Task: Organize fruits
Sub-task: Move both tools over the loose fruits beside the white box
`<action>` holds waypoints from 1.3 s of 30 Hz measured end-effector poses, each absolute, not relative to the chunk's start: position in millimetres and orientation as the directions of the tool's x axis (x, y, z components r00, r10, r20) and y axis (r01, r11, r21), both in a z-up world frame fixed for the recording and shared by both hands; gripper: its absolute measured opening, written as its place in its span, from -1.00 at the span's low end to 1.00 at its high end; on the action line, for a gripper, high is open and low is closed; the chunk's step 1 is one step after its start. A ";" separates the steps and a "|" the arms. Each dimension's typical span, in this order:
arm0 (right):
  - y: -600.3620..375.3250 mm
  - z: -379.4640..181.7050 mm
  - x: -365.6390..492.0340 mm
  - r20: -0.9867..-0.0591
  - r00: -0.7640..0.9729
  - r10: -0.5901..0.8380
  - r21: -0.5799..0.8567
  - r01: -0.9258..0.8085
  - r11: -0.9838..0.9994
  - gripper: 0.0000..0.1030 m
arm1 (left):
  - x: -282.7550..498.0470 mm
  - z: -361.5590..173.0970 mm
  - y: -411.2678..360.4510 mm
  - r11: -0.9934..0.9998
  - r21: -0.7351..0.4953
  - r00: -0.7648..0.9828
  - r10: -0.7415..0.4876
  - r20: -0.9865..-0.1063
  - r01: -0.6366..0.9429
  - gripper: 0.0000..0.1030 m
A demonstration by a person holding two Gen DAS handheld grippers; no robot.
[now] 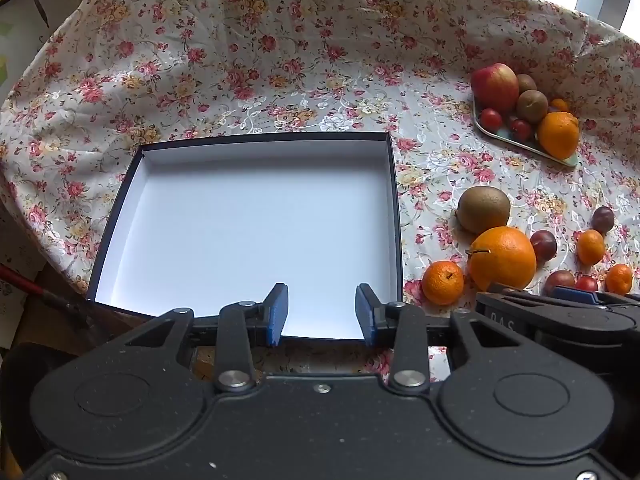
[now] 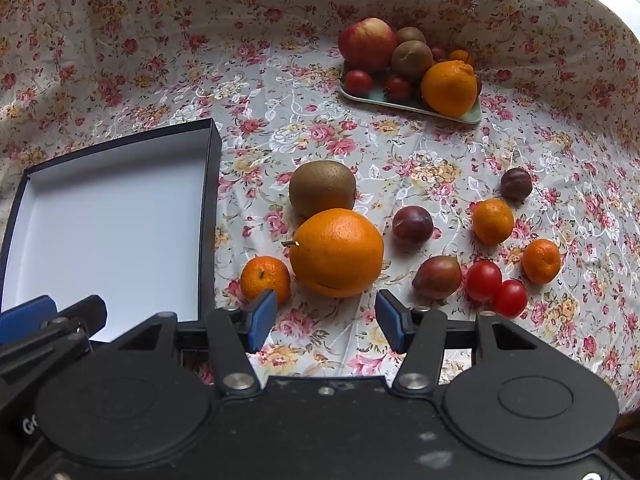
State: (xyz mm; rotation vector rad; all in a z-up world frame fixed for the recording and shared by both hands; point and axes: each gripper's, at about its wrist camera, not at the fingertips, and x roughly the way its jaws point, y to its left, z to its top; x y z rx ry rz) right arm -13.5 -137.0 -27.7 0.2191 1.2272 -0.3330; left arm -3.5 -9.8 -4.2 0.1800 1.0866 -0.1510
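Both grippers are held agape and empty: the right gripper point(image 2: 326, 320) just short of the big orange point(image 2: 336, 252), the left gripper point(image 1: 322, 314) over the near edge of the empty box point(image 1: 394, 208). Loose fruit lies on the tablecloth point(image 2: 160, 60) at the box's 3 o'clock. Round fruit may be nudged and rolled, since the small mandarin point(image 2: 265, 280) at the orange's 8 o'clock and the kiwi point(image 2: 322, 188) at its 12 crowd the fingers' path.

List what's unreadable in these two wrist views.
- Tray back row: small fruits behind the apple and tray orange, mostly hidden in both views.
- Box near edge: covered by the left tongs, left view.
- Table under the cloth: hidden.
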 end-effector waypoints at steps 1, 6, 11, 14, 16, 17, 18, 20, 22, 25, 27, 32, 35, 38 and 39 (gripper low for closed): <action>-136.5 -26.9 -14.5 -0.947 0.293 -0.130 -0.015 0.364 0.931 0.12 | -3.4 -4.2 -9.6 0.975 0.072 0.458 -0.033 -0.888 0.210 -0.09; -138.9 -28.1 -15.2 -0.951 0.283 -0.127 -0.015 0.367 0.930 0.12 | -4.5 -5.6 -9.9 0.975 0.071 0.455 -0.034 -0.890 0.212 -0.09; -140.8 -30.0 -15.0 -0.961 0.255 -0.107 -0.003 0.379 0.926 0.12 | -3.6 -5.3 -9.8 0.973 0.071 0.447 -0.035 -0.894 0.218 -0.09; -141.4 -30.6 -14.6 -0.963 0.250 -0.099 0.005 0.386 0.922 0.12 | -3.0 -5.6 -10.2 0.972 0.073 0.442 -0.034 -0.897 0.223 -0.09; -142.0 -31.4 -14.3 -0.966 0.241 -0.096 0.007 0.392 0.920 0.12 | -2.6 -5.8 -10.7 0.971 0.075 0.436 -0.033 -0.899 0.226 -0.09; -142.6 -32.0 -14.6 -0.967 0.237 -0.091 0.011 0.395 0.919 0.12 | -2.5 -5.9 -10.9 0.971 0.075 0.433 -0.033 -0.901 0.229 -0.09; -143.8 -32.6 -13.8 -0.964 0.252 -0.089 0.020 0.398 0.917 0.12 | -2.4 -6.3 -11.2 0.970 0.075 0.430 -0.032 -0.902 0.231 -0.09; -146.6 -34.0 -14.2 -0.965 0.250 -0.077 0.033 0.408 0.913 0.12 | -2.5 -7.0 -12.1 0.969 0.078 0.425 -0.030 -0.905 0.235 -0.09; -149.6 -36.1 -15.2 -0.967 0.243 -0.073 0.037 0.420 0.907 0.12 | -1.9 -8.0 -12.2 0.968 0.080 0.416 -0.028 -0.909 0.240 -0.09; -157.7 -39.1 -17.3 -0.967 0.244 -0.067 0.050 0.445 0.894 0.12 | -1.9 -8.8 -13.0 0.967 0.075 0.403 -0.031 -0.915 0.245 -0.09; -165.6 -40.9 -19.6 -0.969 0.239 -0.066 0.055 0.467 0.883 0.12 | -1.1 -10.2 -14.7 0.967 0.077 0.394 -0.026 -0.919 0.244 -0.09; -190.5 -44.3 -28.2 -0.968 0.226 -0.104 0.034 0.533 0.845 0.11 | 0.2 -16.8 -24.3 0.958 0.100 0.358 -0.003 -0.934 0.270 -0.10; -209.1 -43.9 -36.6 -0.966 0.209 -0.153 -0.006 0.573 0.820 0.11 | -1.7 -22.9 -35.6 0.941 0.106 0.322 -0.003 -0.947 0.323 -0.10; -229.1 -43.3 -48.4 -0.966 0.198 -0.168 -0.010 0.617 0.787 0.11 | -2.6 -29.2 -48.1 0.932 0.116 0.295 0.009 -0.956 0.345 -0.10; -236.5 -43.7 -51.7 -0.966 0.196 -0.170 -0.008 0.630 0.776 0.11 | -2.9 -30.2 -52.4 0.929 0.108 0.284 0.003 -0.959 0.354 -0.10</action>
